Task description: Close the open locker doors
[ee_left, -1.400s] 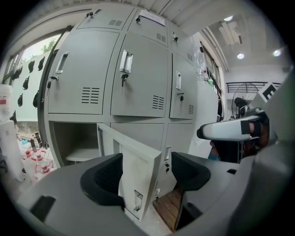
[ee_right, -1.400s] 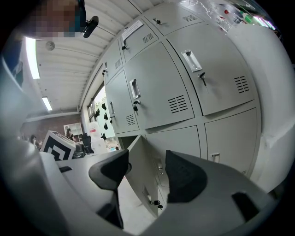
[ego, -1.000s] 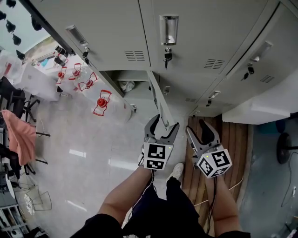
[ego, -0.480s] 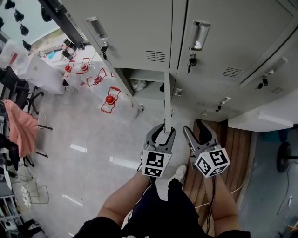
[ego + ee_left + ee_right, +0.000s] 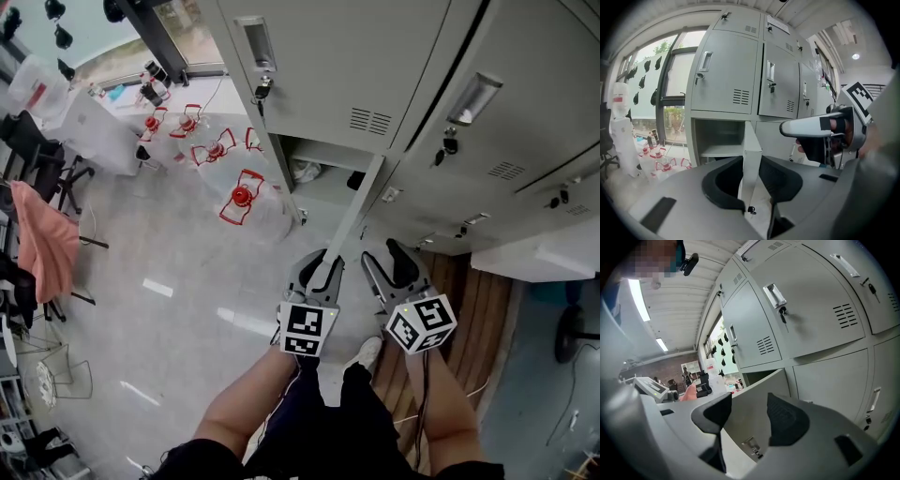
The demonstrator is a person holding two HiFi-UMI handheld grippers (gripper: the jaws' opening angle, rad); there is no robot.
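One lower locker door (image 5: 354, 214) stands open, seen edge-on in the head view, beside its open compartment (image 5: 323, 183). My left gripper (image 5: 320, 270) is at the door's free edge. In the left gripper view that edge (image 5: 751, 140) stands between the two pads of my left gripper (image 5: 751, 164); the jaws are closing and both pads look pressed on it. My right gripper (image 5: 394, 268) hangs just right of the door, open, with nothing gripped. In the right gripper view the door's face (image 5: 759, 394) and its latch plate (image 5: 752, 446) lie beyond the spread jaws of my right gripper (image 5: 750, 413).
The other grey locker doors (image 5: 347, 56) around it are closed, with keys in their locks. Water jugs with red handles (image 5: 242, 197) stand on the floor at the left, chairs and a pink cloth (image 5: 42, 239) farther left. A wooden platform (image 5: 478, 309) lies at the right. The person's legs are below.
The left gripper's jaws have closed from wide open onto the door's edge. The door now slants more to the right. The right gripper stays open beside it.
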